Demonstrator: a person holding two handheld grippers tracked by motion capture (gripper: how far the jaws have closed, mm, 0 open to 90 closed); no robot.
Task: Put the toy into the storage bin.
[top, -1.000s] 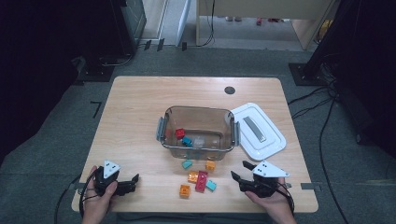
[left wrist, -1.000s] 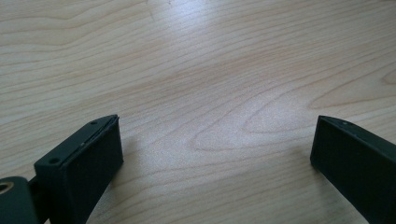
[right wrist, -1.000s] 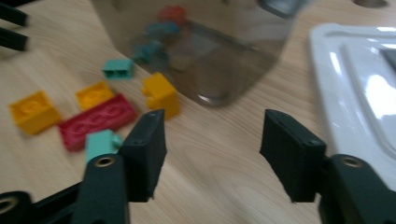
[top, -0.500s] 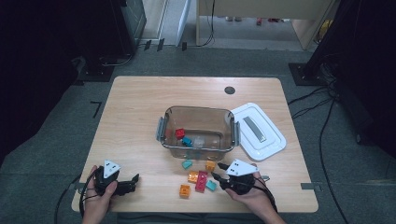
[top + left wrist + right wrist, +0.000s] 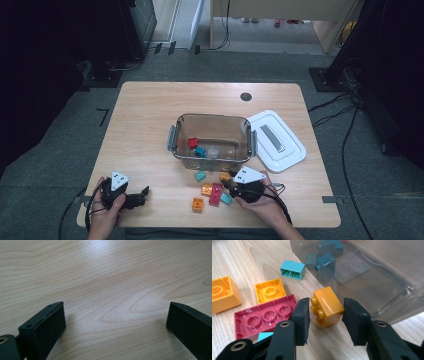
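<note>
My right gripper (image 5: 228, 182) (image 5: 325, 312) sits low at the front wall of the clear box (image 5: 210, 118). Its jaws have just been closing, and the pads now press on both sides of a small orange brick (image 5: 328, 306) (image 5: 225, 176) that rests on the table. Beside it lie a long red brick (image 5: 265, 316) (image 5: 216, 194), two more orange bricks (image 5: 270, 290) (image 5: 198, 204) and a teal brick (image 5: 292, 269) (image 5: 200, 175). Near the table's front left corner, my left gripper (image 5: 144, 193) (image 5: 115, 317) rests open over bare wood.
Inside the clear box (image 5: 374, 277) lie a red brick (image 5: 192, 143) and a teal brick (image 5: 200, 151). Its white lid (image 5: 277, 140) lies flat to the right of it. A dark round grommet (image 5: 245, 96) sits near the table's far edge.
My right gripper has moved left, from the front right of the table to the loose bricks in front of the box, and now has the small orange brick between its jaws. The left gripper has kept still.
</note>
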